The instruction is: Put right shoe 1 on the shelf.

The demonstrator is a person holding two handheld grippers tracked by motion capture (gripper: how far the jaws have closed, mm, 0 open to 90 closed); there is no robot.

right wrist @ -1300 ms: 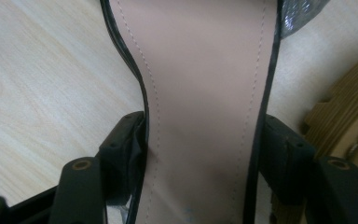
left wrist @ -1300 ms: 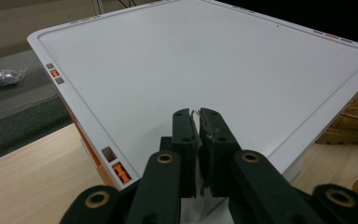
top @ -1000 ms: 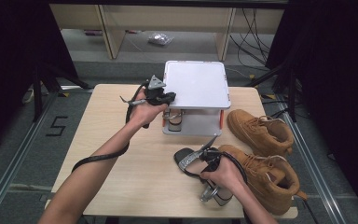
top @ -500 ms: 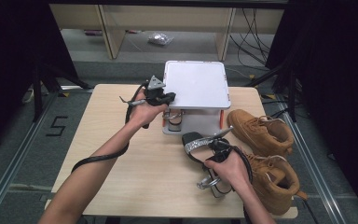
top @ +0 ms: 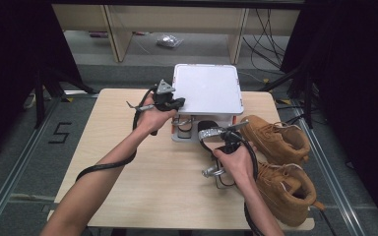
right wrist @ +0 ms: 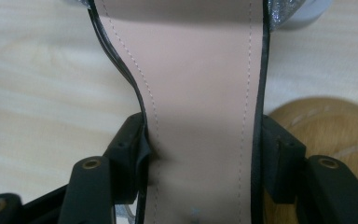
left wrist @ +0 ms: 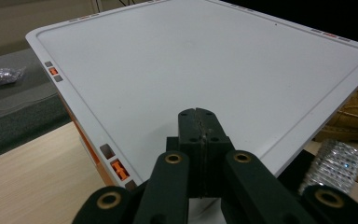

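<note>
High view: the right tool [top: 225,142] carries a glittery-strapped sandal [top: 209,132] above the desk [top: 128,162], near the white two-tier rack [top: 206,91]; shelving it remains, I judge. Left tool view: the left tool [left wrist: 199,122] rests closed and empty on the rack top. Right tool view: jaws clamp the sandal's insole [right wrist: 200,93]

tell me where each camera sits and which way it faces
High view: above the person's side, looking forward and down on the table; both forearms, left gripper and right gripper show.
Left gripper view: rides the shut left gripper, over the white lid.
Right gripper view: rides the right gripper, clamped on the sandal.
Shared: the sandal's glittery strap, the tan boots.
</note>
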